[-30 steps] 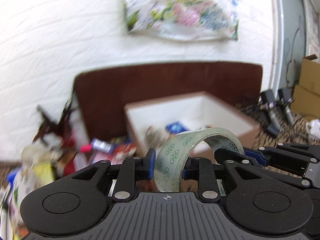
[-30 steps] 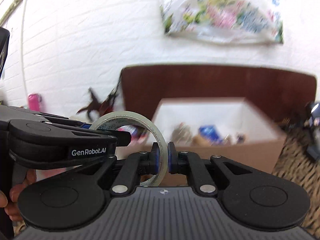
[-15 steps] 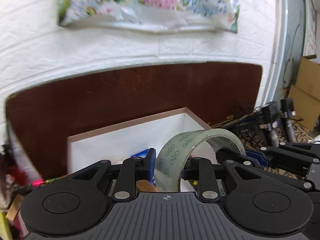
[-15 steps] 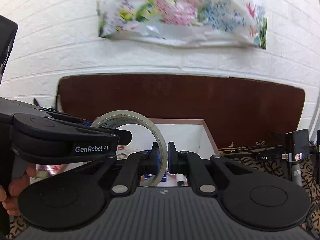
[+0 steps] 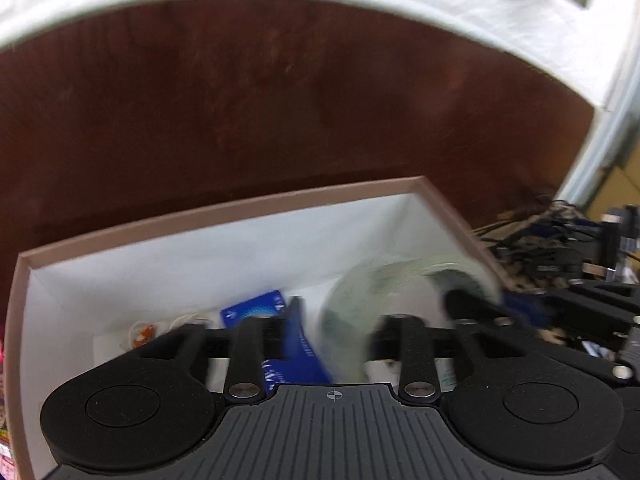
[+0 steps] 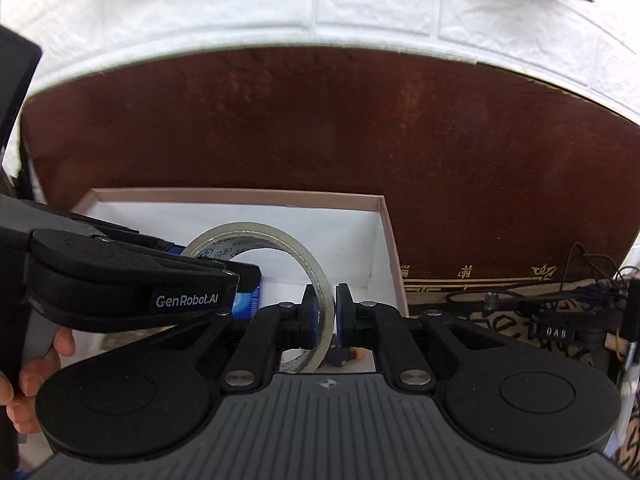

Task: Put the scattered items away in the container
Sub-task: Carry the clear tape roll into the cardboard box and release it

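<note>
Presently, I find the tape roll (image 6: 280, 276) standing on edge above the open box (image 6: 384, 240), its band pinched between my right gripper (image 6: 325, 312) pads, which are closed narrow on it. In the left wrist view my left gripper (image 5: 334, 336) stands wider, with the blurred roll (image 5: 400, 300) in its gap; whether its pads touch the roll I cannot tell. A blue packet (image 5: 256, 308) lies inside the box (image 5: 224, 208).
</note>
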`<state>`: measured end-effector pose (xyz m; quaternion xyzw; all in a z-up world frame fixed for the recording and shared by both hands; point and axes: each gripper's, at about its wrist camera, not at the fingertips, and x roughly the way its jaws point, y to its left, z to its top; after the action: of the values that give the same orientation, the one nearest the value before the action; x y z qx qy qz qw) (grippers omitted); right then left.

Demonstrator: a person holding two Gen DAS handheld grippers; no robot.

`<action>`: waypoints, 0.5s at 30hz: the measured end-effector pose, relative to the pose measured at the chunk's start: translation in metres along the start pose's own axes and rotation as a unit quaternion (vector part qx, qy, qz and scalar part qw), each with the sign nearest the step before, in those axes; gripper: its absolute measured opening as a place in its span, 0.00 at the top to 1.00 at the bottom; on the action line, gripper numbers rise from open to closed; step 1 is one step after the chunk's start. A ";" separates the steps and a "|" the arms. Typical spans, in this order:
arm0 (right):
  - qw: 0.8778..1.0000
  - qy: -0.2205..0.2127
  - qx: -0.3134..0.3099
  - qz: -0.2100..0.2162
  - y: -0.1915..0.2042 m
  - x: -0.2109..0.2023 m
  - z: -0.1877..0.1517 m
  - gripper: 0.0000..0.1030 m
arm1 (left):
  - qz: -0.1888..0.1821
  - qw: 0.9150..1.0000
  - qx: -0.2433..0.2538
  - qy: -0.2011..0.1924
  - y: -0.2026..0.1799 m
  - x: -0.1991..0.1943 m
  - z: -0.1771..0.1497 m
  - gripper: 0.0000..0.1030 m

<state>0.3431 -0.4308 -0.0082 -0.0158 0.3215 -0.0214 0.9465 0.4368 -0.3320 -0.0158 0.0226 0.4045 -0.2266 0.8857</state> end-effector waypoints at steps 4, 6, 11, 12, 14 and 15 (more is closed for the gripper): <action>1.000 -0.004 -0.001 -0.018 -0.008 0.005 -0.002 0.62 | -0.003 1.000 -0.026 0.004 0.018 0.009 -0.007 0.14; 1.000 0.003 0.013 0.004 -0.012 0.006 -0.003 0.50 | 0.002 0.999 -0.032 0.021 0.021 0.012 -0.009 0.14; 1.000 0.012 0.001 0.004 -0.003 0.002 -0.003 0.38 | 0.008 1.000 -0.020 0.009 0.024 0.002 -0.013 0.14; 1.000 0.010 0.016 0.017 -0.006 -0.001 -0.001 0.34 | 0.008 1.000 -0.019 -0.005 0.024 -0.004 -0.012 0.14; 0.997 0.005 0.072 0.038 -0.016 -0.008 0.002 0.29 | 0.014 0.999 -0.020 -0.029 0.020 -0.012 -0.009 0.10; 0.993 -0.003 0.104 0.050 -0.022 -0.010 0.002 0.28 | 0.019 0.999 -0.021 -0.034 0.019 -0.016 -0.008 0.09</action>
<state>0.3353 -0.4521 0.0007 0.0983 0.3154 -0.0073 0.9438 0.4298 -0.3070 -0.0124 0.0040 0.3786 -0.2017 0.9033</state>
